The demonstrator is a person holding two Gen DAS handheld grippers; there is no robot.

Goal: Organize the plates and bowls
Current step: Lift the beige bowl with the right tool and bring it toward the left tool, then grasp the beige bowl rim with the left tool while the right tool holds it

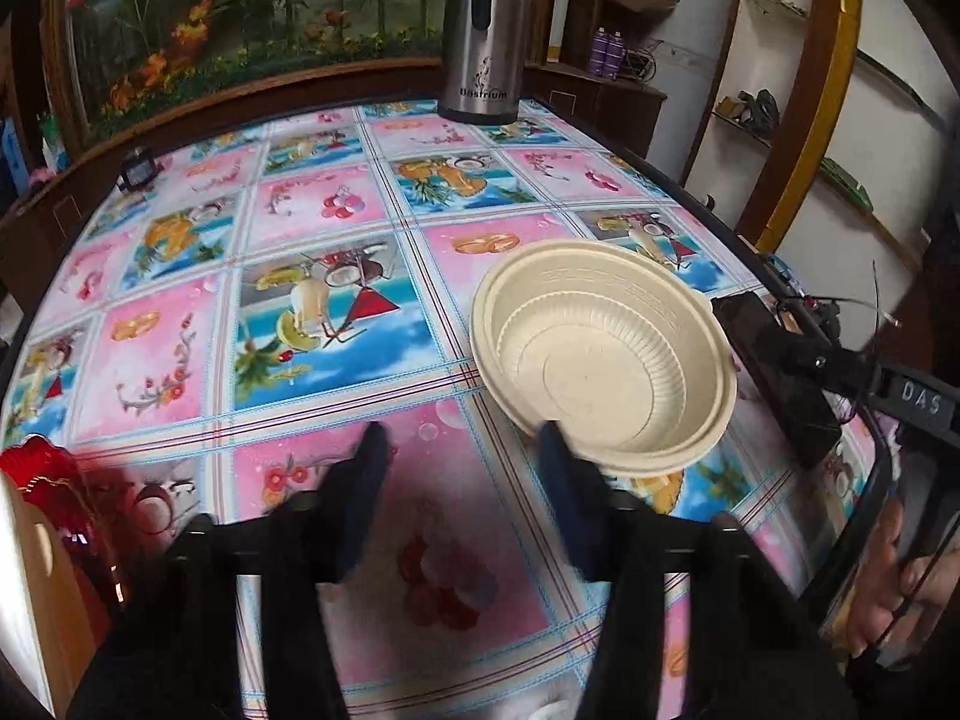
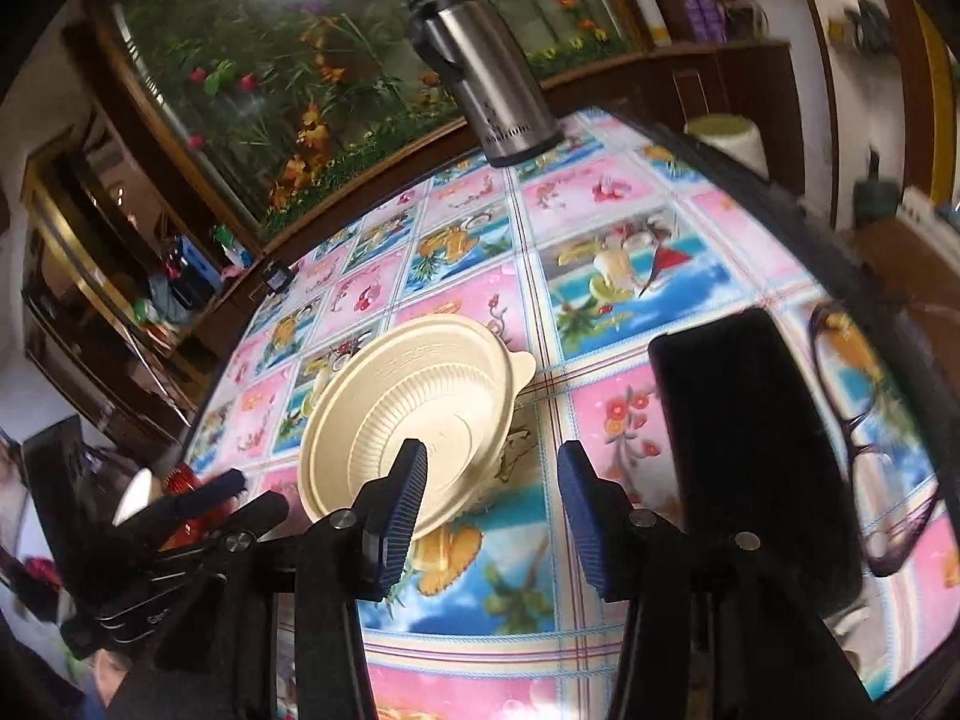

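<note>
Item 1: cream ribbed disposable bowl (image 1: 603, 360), nested in a second bowl of the same make, so 2 rims show. It stands upright on the worktop (image 1: 336, 312), whose cloth carries pink and blue fruit-and-flower squares, towards the worktop's right side as the left wrist view shows it.

Item 2: left hand-held gripper (image 1: 462, 450). Jaws apart, nothing between them; the right-hand finger overlaps the bowl's near rim in the picture, contact unclear.

Item 3: right hand-held gripper (image 2: 492, 468). Jaws apart, empty; the bowl lies just beyond its left-hand finger.

Item 4: bystanders. Steel vacuum flask (image 1: 483, 36) at the far edge; black phone (image 2: 750, 456) and dark-framed spectacles (image 2: 864, 438) near the right edge; red object (image 1: 54, 480) at lower left.

Step in hand, as judged: the bowls are stacked and neither gripper holds them. Next move likely calls for seating 1 finger inside the rim and 1 outside before closing.
</note>
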